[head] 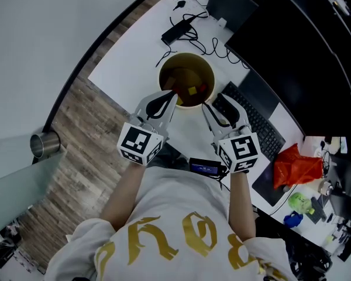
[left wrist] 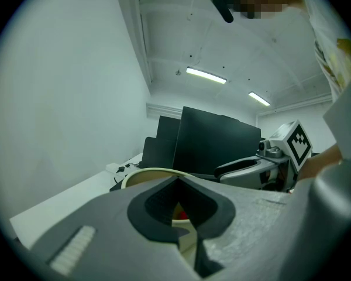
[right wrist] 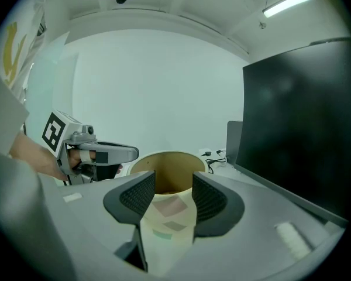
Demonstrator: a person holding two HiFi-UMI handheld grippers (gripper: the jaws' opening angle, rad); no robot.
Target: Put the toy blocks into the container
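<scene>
Head view: container (head: 187, 55) on white desk, toy blocks (head: 193, 90) already lying inside; left gripper (head: 171, 96) and right gripper (head: 213, 105) flanked near rim.

Left gripper view: jaws were together at tips, apparently gripping nothing; red block (left wrist: 181, 215) glimpsed through gap.

Right gripper view: jaws were spread, empty, container (right wrist: 164, 154) beyond.

Blocks probably light, rigid, smooth; pinch across flat faces.

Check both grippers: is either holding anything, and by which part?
Nothing is held. The left gripper has its jaws shut with nothing between them. The right gripper has its jaws apart, with the container beyond them.

Blocks (head: 193, 90) lie in container (head: 186, 55), keyboard (head: 260, 124) right of it.
</scene>
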